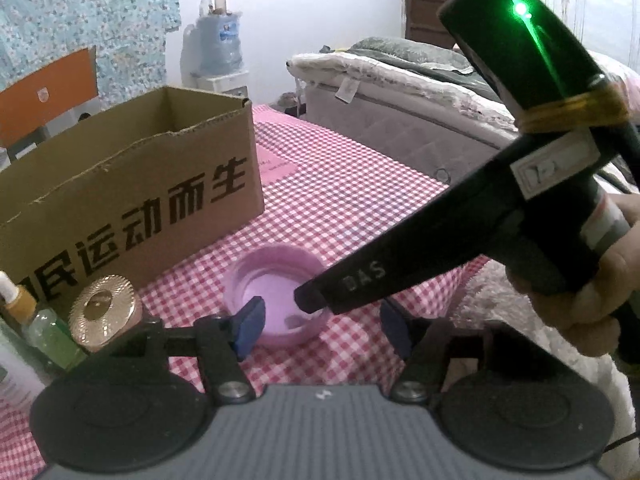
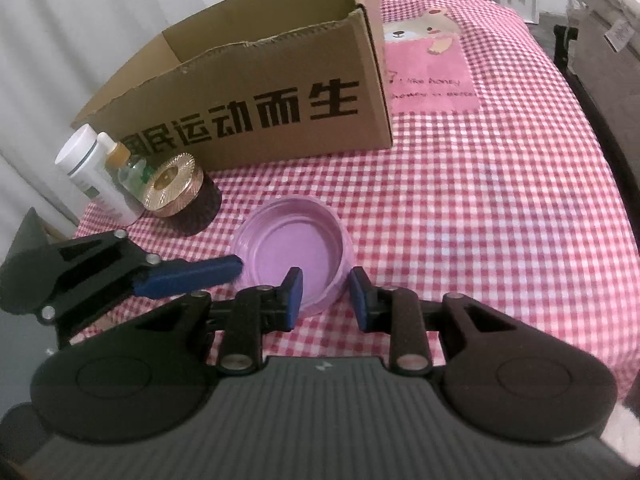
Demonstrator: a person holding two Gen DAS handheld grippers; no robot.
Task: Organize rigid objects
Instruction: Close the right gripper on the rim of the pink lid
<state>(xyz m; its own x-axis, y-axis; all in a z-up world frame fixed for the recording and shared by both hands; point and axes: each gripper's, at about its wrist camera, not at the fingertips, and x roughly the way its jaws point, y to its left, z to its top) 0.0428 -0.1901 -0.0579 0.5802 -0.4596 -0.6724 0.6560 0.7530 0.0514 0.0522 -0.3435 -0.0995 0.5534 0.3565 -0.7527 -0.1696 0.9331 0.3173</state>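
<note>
A shallow pink round lid (image 1: pixel 276 296) (image 2: pixel 292 240) lies open side up on the red checked cloth. My left gripper (image 1: pixel 320 326) is open, its blue pads on either side of the lid's near part; one left finger (image 2: pixel 192 276) reaches the lid's left rim in the right wrist view. My right gripper (image 2: pixel 326 294) is open and straddles the lid's near right rim, one pad inside, one outside. Its black body (image 1: pixel 460 240) crosses the left wrist view, tip over the lid.
An open cardboard box (image 1: pixel 132 184) (image 2: pixel 256 92) with black characters stands behind the lid. A gold-topped jar (image 2: pixel 172 184) (image 1: pixel 106 308), a small green bottle (image 2: pixel 134 172) and a white bottle (image 2: pixel 94 172) stand at the left. A bed (image 1: pixel 420 92) lies beyond the table.
</note>
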